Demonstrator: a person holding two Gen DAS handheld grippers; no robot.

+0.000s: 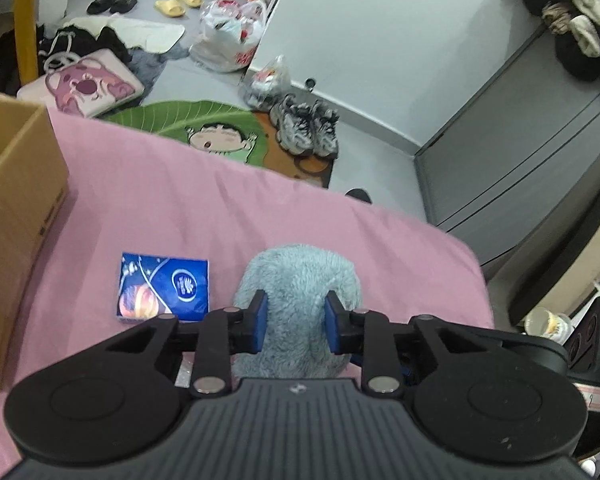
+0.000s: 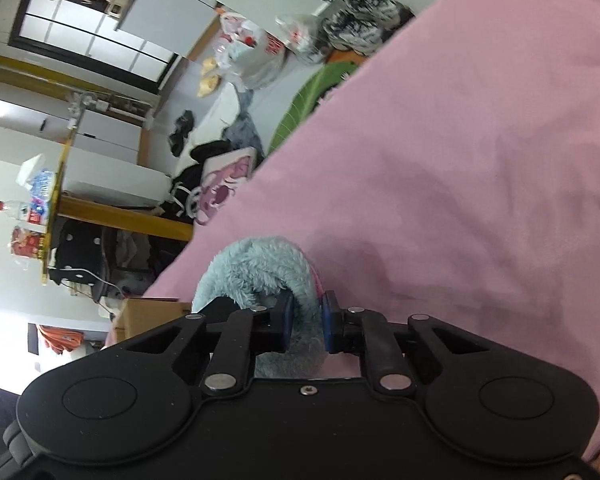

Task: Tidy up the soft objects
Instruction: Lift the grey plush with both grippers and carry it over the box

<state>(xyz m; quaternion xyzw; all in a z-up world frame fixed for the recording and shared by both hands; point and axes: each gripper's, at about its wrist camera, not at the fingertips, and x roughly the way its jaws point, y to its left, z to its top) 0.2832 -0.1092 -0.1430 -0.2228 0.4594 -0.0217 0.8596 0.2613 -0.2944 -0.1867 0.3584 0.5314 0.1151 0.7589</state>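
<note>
Left wrist view: the left tool (image 1: 294,322) is clamped on a fluffy grey-blue plush (image 1: 298,276) above the pink bed (image 1: 180,208), well right of the cardboard box (image 1: 16,208), a blue packet (image 1: 164,286) between. Right wrist view: the right tool (image 2: 304,322) pinches what seems the same plush (image 2: 256,268). Both grips should hold firm and travel level toward the box.
</note>
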